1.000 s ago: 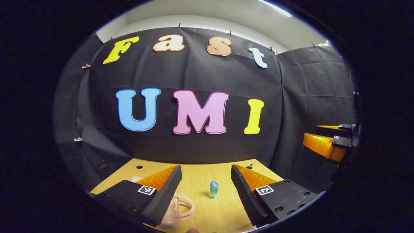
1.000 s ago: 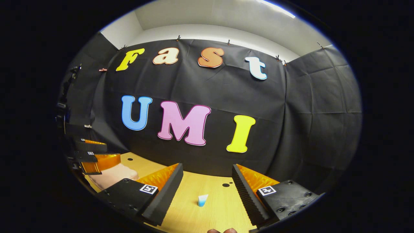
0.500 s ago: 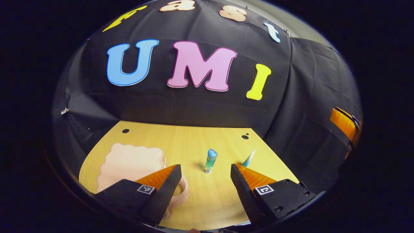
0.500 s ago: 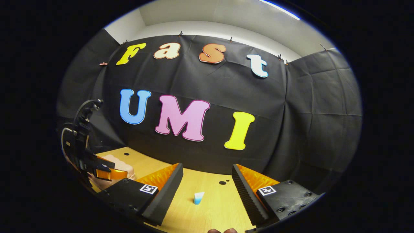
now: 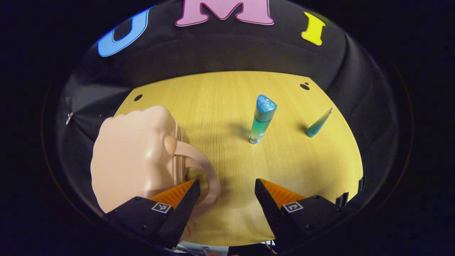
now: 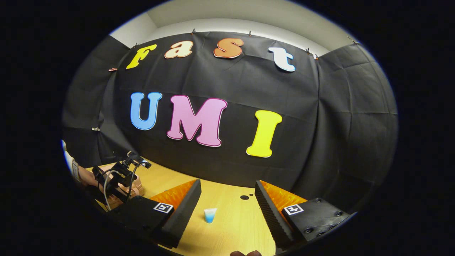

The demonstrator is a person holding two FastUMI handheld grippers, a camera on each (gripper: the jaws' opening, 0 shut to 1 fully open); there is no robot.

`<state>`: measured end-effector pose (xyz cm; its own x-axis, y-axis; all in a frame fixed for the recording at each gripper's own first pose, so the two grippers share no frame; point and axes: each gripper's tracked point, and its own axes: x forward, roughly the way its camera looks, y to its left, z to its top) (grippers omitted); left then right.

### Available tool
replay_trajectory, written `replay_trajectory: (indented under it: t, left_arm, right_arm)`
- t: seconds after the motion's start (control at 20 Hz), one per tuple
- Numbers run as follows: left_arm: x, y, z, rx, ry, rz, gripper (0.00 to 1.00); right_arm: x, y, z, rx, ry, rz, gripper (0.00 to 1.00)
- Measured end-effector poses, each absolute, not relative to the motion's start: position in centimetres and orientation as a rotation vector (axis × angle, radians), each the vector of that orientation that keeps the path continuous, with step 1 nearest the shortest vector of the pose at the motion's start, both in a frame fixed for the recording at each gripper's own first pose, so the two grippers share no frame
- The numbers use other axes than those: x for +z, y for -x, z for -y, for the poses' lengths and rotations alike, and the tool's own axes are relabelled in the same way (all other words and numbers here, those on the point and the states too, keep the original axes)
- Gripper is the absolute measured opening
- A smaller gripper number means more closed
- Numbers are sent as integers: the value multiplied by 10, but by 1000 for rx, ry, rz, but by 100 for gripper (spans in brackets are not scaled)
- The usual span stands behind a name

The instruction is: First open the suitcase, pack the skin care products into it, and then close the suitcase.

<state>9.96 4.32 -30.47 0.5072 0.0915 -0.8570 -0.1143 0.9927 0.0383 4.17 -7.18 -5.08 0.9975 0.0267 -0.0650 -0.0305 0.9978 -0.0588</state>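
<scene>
left gripper [image 5: 225, 185] open, suitcase [image 5: 137, 160] just beside – its handle touching – lid closed

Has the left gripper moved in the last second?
Yes. The left gripper has tipped down toward the wooden table: the booth wall has slid up in the left gripper view, and the pink suitcase and blue-green bottle loom larger.

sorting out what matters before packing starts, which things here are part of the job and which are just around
Part of the job:
- closed pale pink suitcase with a loop handle
- upright blue-green bottle with a blue cap
- small teal tube, tapered and leaning
- left claw, open over the handle
- right claw, open

Just around:
- light wooden table
- black cloth wall
</scene>
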Motion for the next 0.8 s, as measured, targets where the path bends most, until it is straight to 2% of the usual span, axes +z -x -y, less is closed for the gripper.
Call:
replay_trajectory:
  t: [0.25,0.3,0.4,0.45,0.5,0.55,0.8]
  left_arm:
    - [-335,-107,-54,154,37,-1107,95]
    - [-333,-104,-66,198,-5,-1117,70]
    - [-341,-105,-66,167,-11,-1131,19]
    - [-338,-105,-65,140,-30,-1135,20]
    - [-332,-105,-65,115,-57,-1138,13]
    - [-324,-106,-61,80,-61,-1142,12]
    - [-205,-96,-89,43,110,-995,11]
  right_arm:
    - [-68,-49,91,24,42,-106,96]
    - [-69,-50,94,25,39,-112,96]
    - [-70,-50,97,31,25,-114,96]
    - [-71,-51,98,34,20,-116,96]
    - [-73,-52,99,38,19,-118,96]
    - [-75,-53,100,44,17,-120,96]
    - [-79,-72,67,146,40,-121,96]
